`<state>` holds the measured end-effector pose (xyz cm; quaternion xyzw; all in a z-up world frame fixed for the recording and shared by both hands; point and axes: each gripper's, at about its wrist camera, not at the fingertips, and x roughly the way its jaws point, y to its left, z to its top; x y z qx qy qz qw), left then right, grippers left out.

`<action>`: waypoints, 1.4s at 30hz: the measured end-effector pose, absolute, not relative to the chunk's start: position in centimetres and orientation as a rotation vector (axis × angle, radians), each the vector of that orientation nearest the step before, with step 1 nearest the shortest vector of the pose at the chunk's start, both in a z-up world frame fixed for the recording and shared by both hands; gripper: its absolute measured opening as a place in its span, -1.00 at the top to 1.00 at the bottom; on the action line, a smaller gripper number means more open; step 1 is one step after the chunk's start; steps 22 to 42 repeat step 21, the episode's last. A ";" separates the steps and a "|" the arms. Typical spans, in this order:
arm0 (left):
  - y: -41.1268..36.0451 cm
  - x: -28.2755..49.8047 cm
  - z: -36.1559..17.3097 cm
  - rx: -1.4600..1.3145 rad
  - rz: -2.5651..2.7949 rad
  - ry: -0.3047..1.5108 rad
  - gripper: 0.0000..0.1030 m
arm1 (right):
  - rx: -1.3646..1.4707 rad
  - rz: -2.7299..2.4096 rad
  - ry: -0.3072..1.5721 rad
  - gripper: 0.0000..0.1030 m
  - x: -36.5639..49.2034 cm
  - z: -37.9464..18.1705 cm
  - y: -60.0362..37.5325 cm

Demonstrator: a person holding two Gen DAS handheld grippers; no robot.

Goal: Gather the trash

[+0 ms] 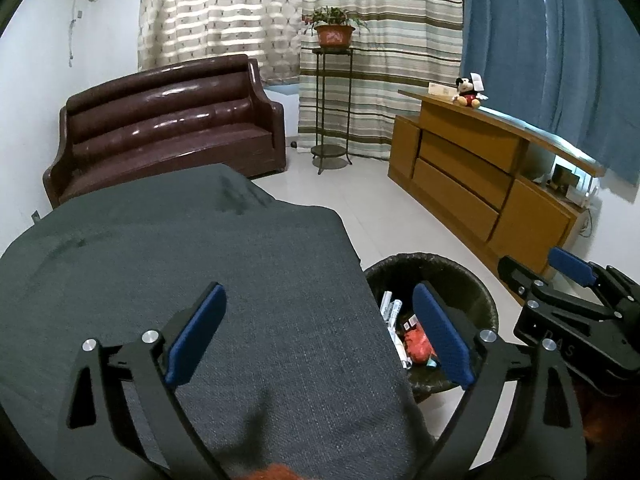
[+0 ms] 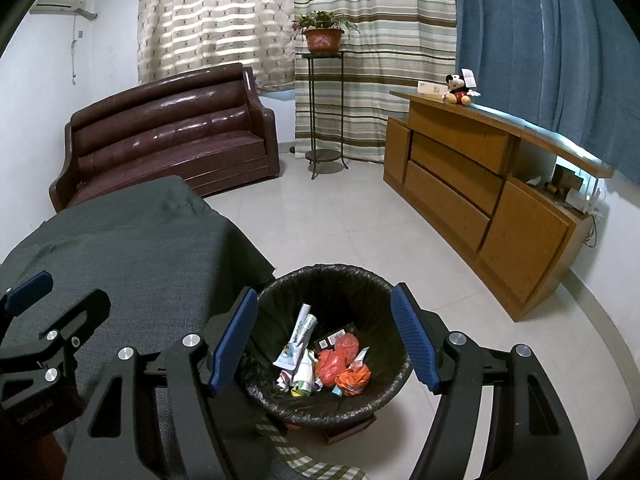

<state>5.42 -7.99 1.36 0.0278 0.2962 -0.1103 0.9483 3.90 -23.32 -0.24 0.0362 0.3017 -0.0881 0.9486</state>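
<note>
Around: table (image 2: 140, 240) beside bin (image 2: 332, 280); sofa (image 2: 168, 132), cabinet (image 2: 480, 184) well apart.
Trash (image 2: 320, 360): paper roll upright.
Left gripper (image 1: 320, 332): jaws apart, empty.
Right gripper (image 2: 324, 340): jaws apart, empty.

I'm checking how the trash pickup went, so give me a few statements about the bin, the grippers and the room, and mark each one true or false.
1. The trash bin is lined with a black bag. True.
2. The bin is empty. False: crumpled paper and orange wrappers lie in it.
3. The right gripper grips a wrapper. False: its jaws stand open over the bin with nothing between them.
4. The left gripper is open and holds nothing. True.
5. A plush toy sits on the wooden cabinet. True.
6. The potted plant stands on the sofa. False: it is on a tall metal stand beside the sofa.
</note>
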 end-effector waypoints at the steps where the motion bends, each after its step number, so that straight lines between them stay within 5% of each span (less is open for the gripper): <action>1: -8.0 5.4 1.3 0.057 -0.226 0.602 -0.79 | 0.074 -0.179 0.614 -0.31 3.9 -0.3 -23.3; 42: -6.5 5.8 0.7 0.041 -0.190 0.637 -0.79 | 0.059 -0.169 0.621 -0.31 4.0 -1.2 -21.8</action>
